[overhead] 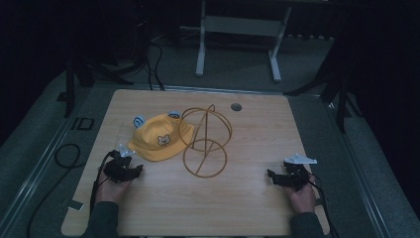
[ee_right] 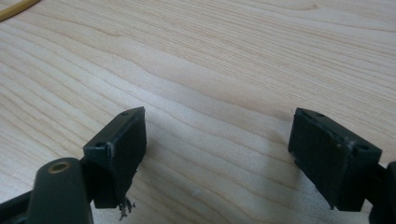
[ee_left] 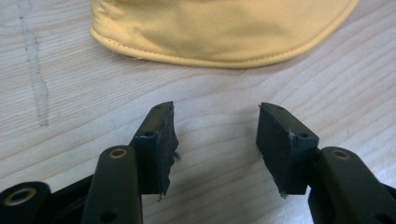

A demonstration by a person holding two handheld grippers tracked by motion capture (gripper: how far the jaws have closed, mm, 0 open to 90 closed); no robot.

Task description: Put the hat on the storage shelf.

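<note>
High view: yellow fabric bear-face cap (overhead: 159,139) sits centre-left of frame on the light wood table (overhead: 247,198), touching the tan wire frame stand (overhead: 205,141). Left hand-held gripper (overhead: 130,167) just below-left of it, jaws apart, empty. Right hand-held gripper (overhead: 273,177) lower right, jaws apart, empty.

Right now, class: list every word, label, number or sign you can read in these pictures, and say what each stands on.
"ID": pale letters on the dark floor strip left of the table, as far as it reads.
Hat: a bear-face patch on its front, no lettering readable.
Left gripper, right gripper, wire stand: no text to read.
</note>
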